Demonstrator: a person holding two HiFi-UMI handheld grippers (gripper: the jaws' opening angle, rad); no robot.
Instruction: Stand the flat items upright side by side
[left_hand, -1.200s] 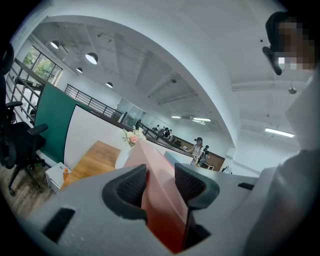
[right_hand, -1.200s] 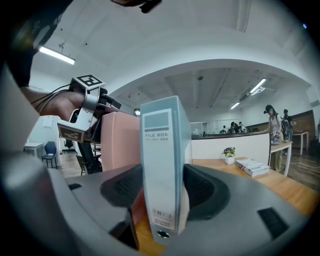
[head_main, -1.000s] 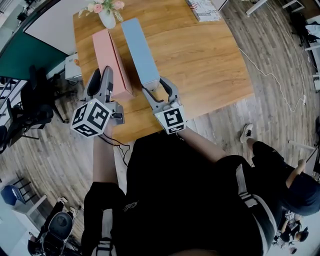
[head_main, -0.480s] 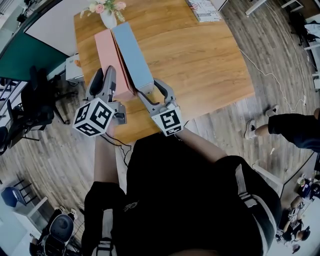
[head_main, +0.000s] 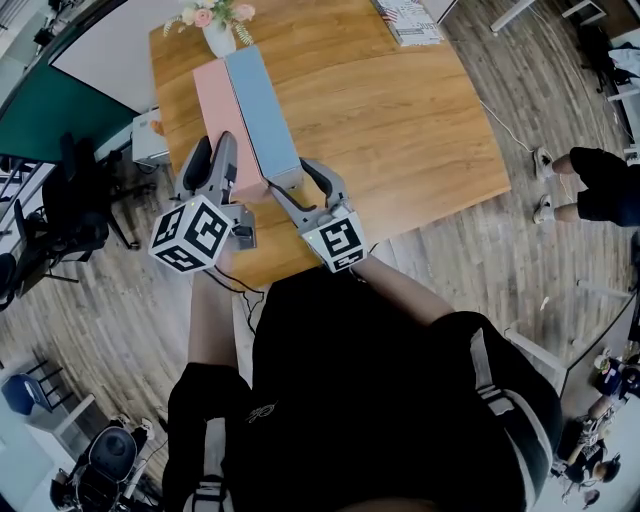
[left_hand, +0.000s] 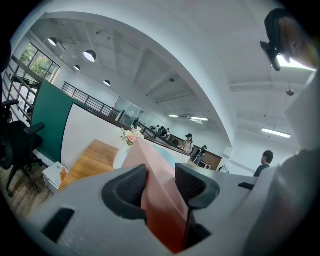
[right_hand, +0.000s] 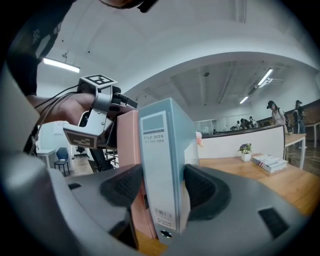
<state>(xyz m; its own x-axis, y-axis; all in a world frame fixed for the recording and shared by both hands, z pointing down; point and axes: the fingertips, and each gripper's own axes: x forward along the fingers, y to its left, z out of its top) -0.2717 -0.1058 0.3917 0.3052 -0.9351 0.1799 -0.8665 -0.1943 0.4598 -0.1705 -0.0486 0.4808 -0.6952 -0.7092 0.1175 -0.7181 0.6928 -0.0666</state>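
Note:
Two long file boxes stand upright side by side on the wooden table (head_main: 400, 130), their sides touching. The pink file box (head_main: 222, 115) is on the left and the blue file box (head_main: 260, 105) on the right. My left gripper (head_main: 213, 152) is shut on the near end of the pink file box (left_hand: 150, 167), with both pads against its sides. My right gripper (head_main: 294, 182) is shut on the near end of the blue file box (right_hand: 161, 150), at its spine. In the right gripper view the pink file box (right_hand: 129, 150) shows just to the left of the blue one.
A white vase of flowers (head_main: 217, 35) stands right behind the far ends of the boxes. A stack of printed matter (head_main: 408, 18) lies at the table's far right corner. A person's legs (head_main: 590, 180) are on the floor to the right, and a dark chair (head_main: 70, 200) is at the left.
My right gripper has slid the blue box leftward, closing the gap until it stands against the pink box. The left gripper and pink box stayed put. A person walked by on the right.

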